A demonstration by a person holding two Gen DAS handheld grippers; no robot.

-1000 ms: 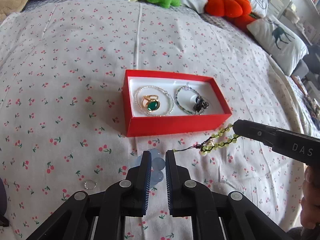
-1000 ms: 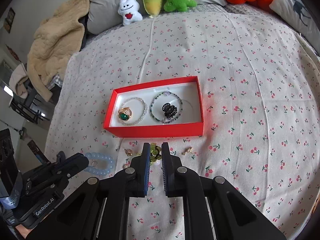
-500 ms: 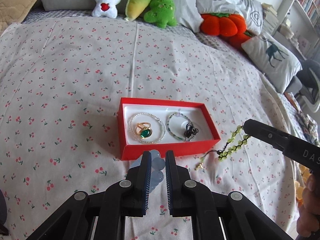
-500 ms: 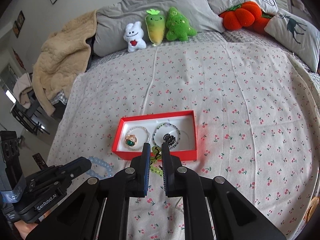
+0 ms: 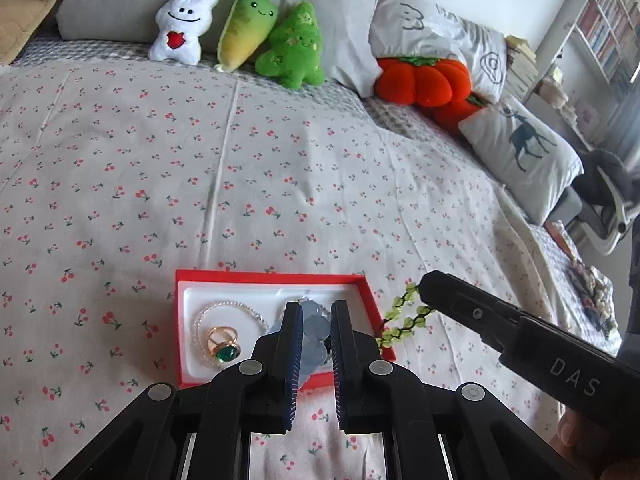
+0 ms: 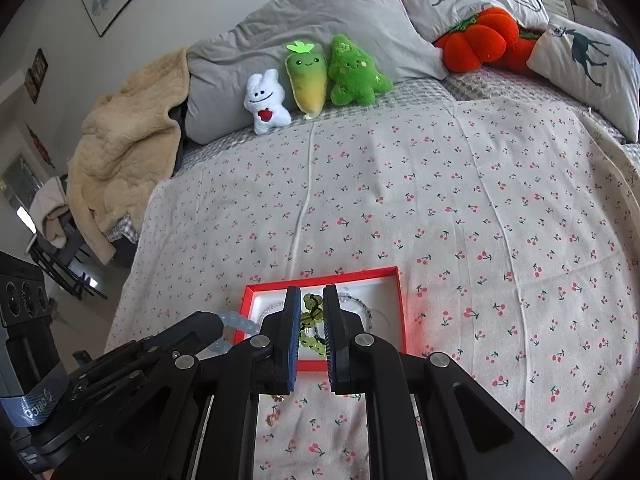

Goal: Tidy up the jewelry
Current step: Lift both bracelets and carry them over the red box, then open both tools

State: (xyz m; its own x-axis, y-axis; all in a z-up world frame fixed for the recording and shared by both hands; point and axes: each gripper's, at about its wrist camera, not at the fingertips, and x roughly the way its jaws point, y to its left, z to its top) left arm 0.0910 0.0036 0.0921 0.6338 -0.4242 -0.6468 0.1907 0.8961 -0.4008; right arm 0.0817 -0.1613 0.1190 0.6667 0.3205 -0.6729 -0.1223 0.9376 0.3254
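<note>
1. Left gripper [image 5: 316,320] is clamped on a pale blue bead bracelet [image 5: 310,334] above the red box [image 5: 272,278].
2. Right gripper [image 6: 311,308] pinches a green bead bracelet [image 6: 312,312] over the same box, on the bed [image 5: 280,168].
3. Inside lies a green-stone ring [image 5: 224,346].

box [image 5: 276,278]: you saw red outside, white inside
bedsheet [image 5: 280,168]: pale, red cherry print
bracelet [image 5: 404,322]: green beads

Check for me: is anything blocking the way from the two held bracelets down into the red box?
Nothing visible does. The red box has no lid on, and the left claw with the pale blue bracelet and the right claw with the green bead bracelet hang near it. A pearl bracelet and gold ring already fill its left part.
</note>
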